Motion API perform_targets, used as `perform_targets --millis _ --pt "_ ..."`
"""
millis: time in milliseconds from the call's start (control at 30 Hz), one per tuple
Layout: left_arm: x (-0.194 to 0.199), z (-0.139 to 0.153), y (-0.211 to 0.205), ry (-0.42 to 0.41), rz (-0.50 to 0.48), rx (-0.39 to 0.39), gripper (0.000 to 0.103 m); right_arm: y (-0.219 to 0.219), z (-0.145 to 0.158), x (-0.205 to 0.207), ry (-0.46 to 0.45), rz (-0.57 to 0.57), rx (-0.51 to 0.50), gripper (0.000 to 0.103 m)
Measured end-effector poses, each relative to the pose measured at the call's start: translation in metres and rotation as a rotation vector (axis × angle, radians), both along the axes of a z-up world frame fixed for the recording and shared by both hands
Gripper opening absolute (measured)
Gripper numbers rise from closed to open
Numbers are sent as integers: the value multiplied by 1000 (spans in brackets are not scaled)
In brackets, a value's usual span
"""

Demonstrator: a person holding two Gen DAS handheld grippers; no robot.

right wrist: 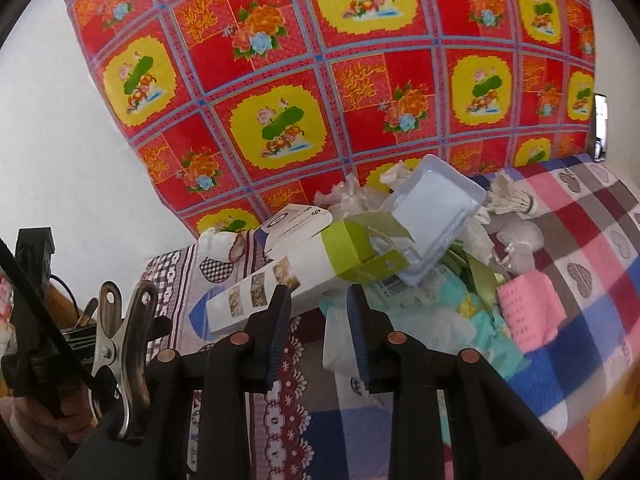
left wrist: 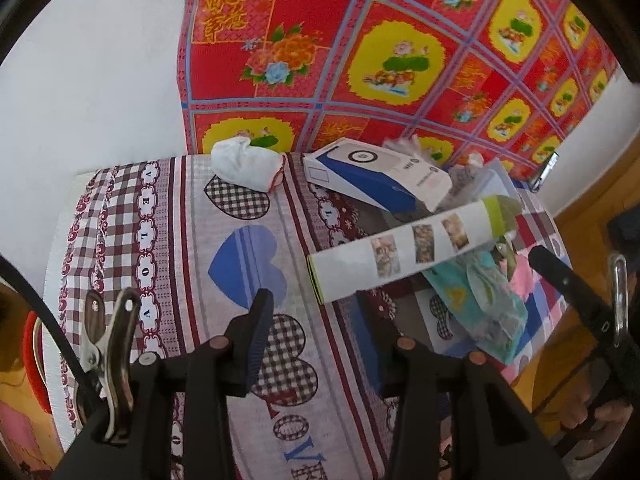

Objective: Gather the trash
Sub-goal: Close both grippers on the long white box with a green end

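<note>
A heap of trash lies on a tabletop (left wrist: 192,208) covered with a heart-patterned cloth, pushed up against a red flowered sheet (right wrist: 280,80) hanging on the wall behind. Nearest the grippers is a long white carton (right wrist: 280,284) with a green end and small photos along its side; it rests tilted across a teal printed wrapper (right wrist: 480,320). Behind it sit a blue and white box (left wrist: 376,176), a pale plastic tray (right wrist: 432,216) standing on edge, crumpled white tissue (right wrist: 348,196) and a pink slip of paper (right wrist: 524,308). A balled white cloth (left wrist: 248,168) lies apart at the far edge. The left gripper (left wrist: 320,344) hovers over bare cloth just short of the carton, jaws spread with nothing between them. The right gripper (right wrist: 318,328) is at the carton's near end, jaws apart and gripping nothing, its left finger (right wrist: 276,320) overlapping the carton in the picture.
</note>
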State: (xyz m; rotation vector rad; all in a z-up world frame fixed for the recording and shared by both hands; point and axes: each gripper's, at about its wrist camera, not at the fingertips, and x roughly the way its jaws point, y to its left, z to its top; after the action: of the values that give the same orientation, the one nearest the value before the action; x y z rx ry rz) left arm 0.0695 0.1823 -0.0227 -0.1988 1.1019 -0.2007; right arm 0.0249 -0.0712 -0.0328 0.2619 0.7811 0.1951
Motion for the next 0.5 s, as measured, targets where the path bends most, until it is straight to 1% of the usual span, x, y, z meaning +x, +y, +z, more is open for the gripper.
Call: perform_targets --millis 100,200,367,500 --pt "7 -5 0 12 32 -4 47 1 -1 14 5 27 -12 35" --pt "12 -10 -1 24 51 -6 49 1 -3 24 5 46 -32 35" --pt "18 -19 -3 45 62 -24 54 -1 -11 40 34 64 -41 36" --pt "23 -26 -6 63 61 -24 56 -1 -17 50 52 76 -53 37"
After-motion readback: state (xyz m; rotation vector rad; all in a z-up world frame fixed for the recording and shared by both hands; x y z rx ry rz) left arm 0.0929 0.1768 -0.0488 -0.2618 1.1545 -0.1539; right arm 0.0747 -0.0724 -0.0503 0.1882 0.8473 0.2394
